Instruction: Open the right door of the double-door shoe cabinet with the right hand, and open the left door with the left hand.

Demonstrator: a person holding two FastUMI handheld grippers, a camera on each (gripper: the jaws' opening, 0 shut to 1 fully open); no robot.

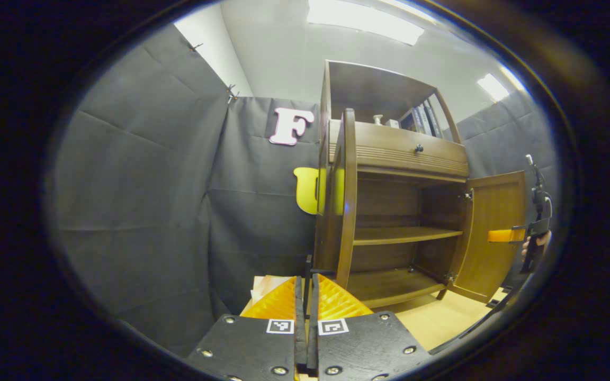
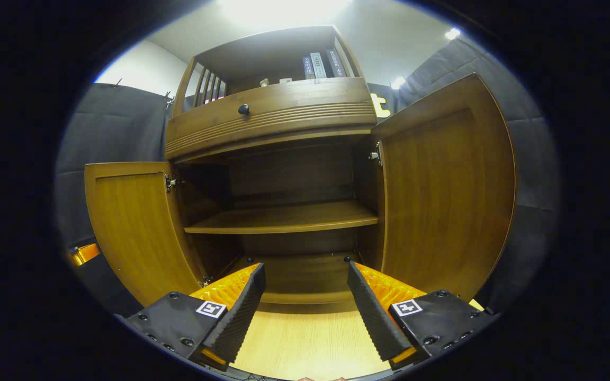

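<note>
Both doors — left door (image 2: 135,227), right door (image 2: 442,196) — are seen swung wide; the left gripper (image 1: 306,296) is pressed together, the right gripper (image 2: 305,301) spread.

Each claw (image 2: 302,296) carries black screwed plates with square coded markers (ridged inner faces).

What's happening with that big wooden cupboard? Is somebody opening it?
A person holds a pair of tongs in each hand in front of a wooden shoe cabinet. Both of its doors are already swung open: the left door and the right door. Inside, the shelf looks bare. The right tongs are spread open, holding nothing, facing the inside. The left tongs are closed with nothing between them, near the left door's edge.
</note>
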